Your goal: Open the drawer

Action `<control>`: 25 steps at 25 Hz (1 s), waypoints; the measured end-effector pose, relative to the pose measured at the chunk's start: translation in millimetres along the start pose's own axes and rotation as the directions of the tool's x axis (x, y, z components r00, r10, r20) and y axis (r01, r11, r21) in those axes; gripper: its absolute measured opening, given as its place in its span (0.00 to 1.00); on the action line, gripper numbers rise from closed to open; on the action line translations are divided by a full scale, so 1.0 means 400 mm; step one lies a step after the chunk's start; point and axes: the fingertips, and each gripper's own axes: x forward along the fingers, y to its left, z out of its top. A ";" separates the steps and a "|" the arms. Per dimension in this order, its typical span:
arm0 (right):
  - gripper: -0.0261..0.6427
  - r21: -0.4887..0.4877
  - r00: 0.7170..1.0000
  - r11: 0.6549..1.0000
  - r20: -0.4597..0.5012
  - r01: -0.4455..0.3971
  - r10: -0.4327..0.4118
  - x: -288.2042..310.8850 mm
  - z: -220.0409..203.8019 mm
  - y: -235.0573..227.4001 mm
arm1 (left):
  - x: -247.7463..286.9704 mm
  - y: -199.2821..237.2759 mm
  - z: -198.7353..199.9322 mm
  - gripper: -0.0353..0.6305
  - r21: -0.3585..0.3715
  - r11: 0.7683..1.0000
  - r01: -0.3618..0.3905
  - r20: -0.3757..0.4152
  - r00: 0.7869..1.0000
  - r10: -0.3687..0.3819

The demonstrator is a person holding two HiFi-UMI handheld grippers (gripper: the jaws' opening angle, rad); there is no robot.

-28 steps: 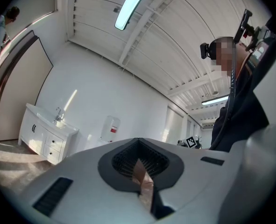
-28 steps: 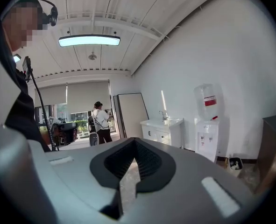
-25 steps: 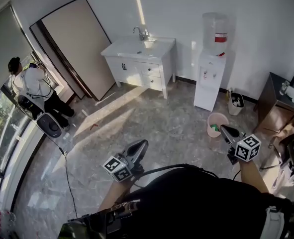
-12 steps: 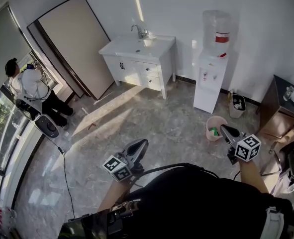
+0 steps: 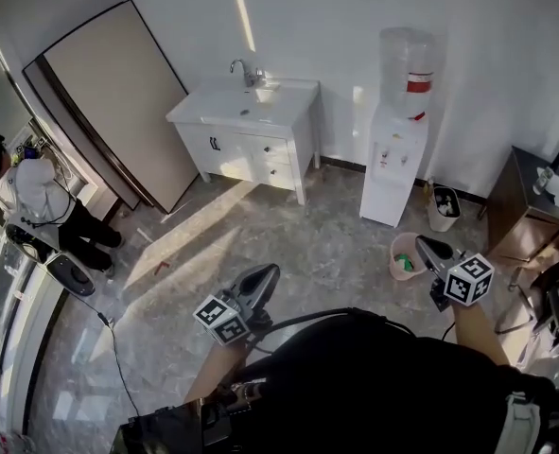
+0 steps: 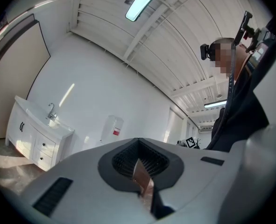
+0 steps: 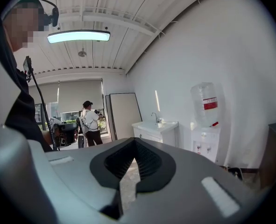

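Note:
A white vanity cabinet (image 5: 244,138) with a basin and tap stands against the far wall. Its two small drawers (image 5: 276,159) on the right of the front are closed. The cabinet also shows in the left gripper view (image 6: 35,141) and the right gripper view (image 7: 152,130), far off in both. My left gripper (image 5: 265,274) is held out before the body, jaws together, nothing in it. My right gripper (image 5: 423,247) hangs at the right, likewise shut and empty. Both are several steps from the cabinet.
A water dispenser (image 5: 395,154) stands right of the cabinet. A pink bucket (image 5: 404,256) and a small bin (image 5: 442,206) sit on the marble floor. A dark cabinet (image 5: 532,206) is at the right. A large board (image 5: 118,102) leans at the left, near a person (image 5: 35,197).
The room has slid left in the head view and the vanity sits slightly nearer. Both grippers keep the same pose before the body, jaws unchanged.

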 end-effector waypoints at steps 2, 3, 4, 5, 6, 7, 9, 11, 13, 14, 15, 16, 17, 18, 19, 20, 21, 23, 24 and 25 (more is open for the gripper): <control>0.04 -0.003 1.000 1.000 0.014 0.018 -0.018 0.061 0.031 0.006 | 0.004 0.070 0.042 0.05 0.006 1.000 0.018 -0.002 1.000 -0.018; 0.04 -0.001 0.999 1.000 0.019 0.028 -0.028 0.092 0.042 0.006 | 0.007 0.105 0.060 0.05 0.009 1.000 0.026 -0.003 1.000 -0.026; 0.04 0.002 0.999 0.999 0.020 0.036 -0.036 0.123 0.048 0.007 | 0.007 0.138 0.076 0.05 0.011 0.999 0.032 -0.004 0.999 -0.032; 0.04 0.004 0.999 0.999 0.017 0.043 -0.043 0.154 0.051 0.008 | 0.007 0.171 0.091 0.05 0.013 0.999 0.037 -0.005 0.999 -0.037; 0.04 0.006 0.999 0.999 0.013 0.048 -0.048 0.186 0.052 0.010 | 0.005 0.204 0.103 0.05 0.014 0.999 0.040 -0.007 0.999 -0.040; 0.04 0.008 0.999 0.999 0.008 0.051 -0.051 0.218 0.053 0.013 | 0.001 0.238 0.116 0.05 0.014 0.999 0.041 -0.007 0.999 -0.041; 0.04 0.011 0.999 0.999 0.001 0.052 -0.052 0.282 0.055 0.020 | -0.009 0.302 0.136 0.05 0.013 0.999 0.039 -0.009 0.999 -0.038; 0.04 0.012 0.999 0.999 -0.001 0.050 -0.050 0.342 0.058 0.026 | -0.019 0.360 0.150 0.05 0.012 0.999 0.033 -0.015 0.999 -0.033; 0.04 0.013 0.999 0.999 -0.009 0.046 -0.046 0.393 0.062 0.026 | -0.023 0.412 0.162 0.05 0.010 1.000 0.021 -0.017 1.000 -0.021; 0.04 0.013 0.999 0.999 -0.015 0.043 -0.042 0.416 0.064 0.021 | -0.020 0.434 0.168 0.05 0.008 1.000 0.013 -0.015 1.000 -0.013; 0.04 0.012 0.999 0.999 -0.021 0.038 -0.038 0.434 0.066 0.013 | -0.015 0.453 0.173 0.05 0.007 1.000 0.006 -0.011 1.000 -0.006; 0.04 0.011 0.999 0.999 -0.026 0.033 -0.032 0.450 0.068 0.001 | -0.007 0.469 0.176 0.05 0.006 1.000 -0.001 -0.009 1.000 0.001; 0.04 0.011 0.999 1.000 -0.029 0.028 -0.027 0.465 0.070 -0.014 | 0.004 0.482 0.176 0.05 0.006 1.000 -0.007 -0.008 1.000 0.007; 0.04 0.013 0.999 1.000 -0.030 0.023 -0.022 0.478 0.071 -0.033 | 0.016 0.494 0.172 0.05 0.007 1.000 -0.014 -0.008 1.000 0.014; 0.04 0.016 0.999 1.000 -0.031 0.017 -0.016 0.491 0.070 -0.055 | 0.030 0.505 0.166 0.05 0.007 1.000 -0.021 -0.010 1.000 0.022; 0.04 0.018 0.999 1.000 -0.031 0.009 -0.009 0.506 0.070 -0.078 | 0.046 0.517 0.160 0.05 0.009 1.000 -0.030 -0.011 0.999 0.030; 0.04 0.020 0.999 1.000 -0.032 -0.001 0.001 0.522 0.071 -0.102 | 0.063 0.529 0.153 0.05 0.012 0.999 -0.038 -0.011 0.999 0.038; 0.04 0.019 0.999 0.999 -0.033 -0.027 0.028 0.556 0.080 -0.155 | 0.107 0.551 0.147 0.05 0.011 0.998 -0.065 -0.012 0.998 0.065; 0.04 0.015 0.999 0.999 -0.034 -0.041 0.042 0.573 0.086 -0.186 | 0.137 0.559 0.146 0.05 0.008 0.997 -0.082 -0.012 0.997 0.082; 0.04 0.009 0.998 0.998 -0.037 -0.056 0.056 0.588 0.094 -0.221 | 0.173 0.565 0.146 0.05 0.007 0.995 -0.096 -0.010 0.995 0.096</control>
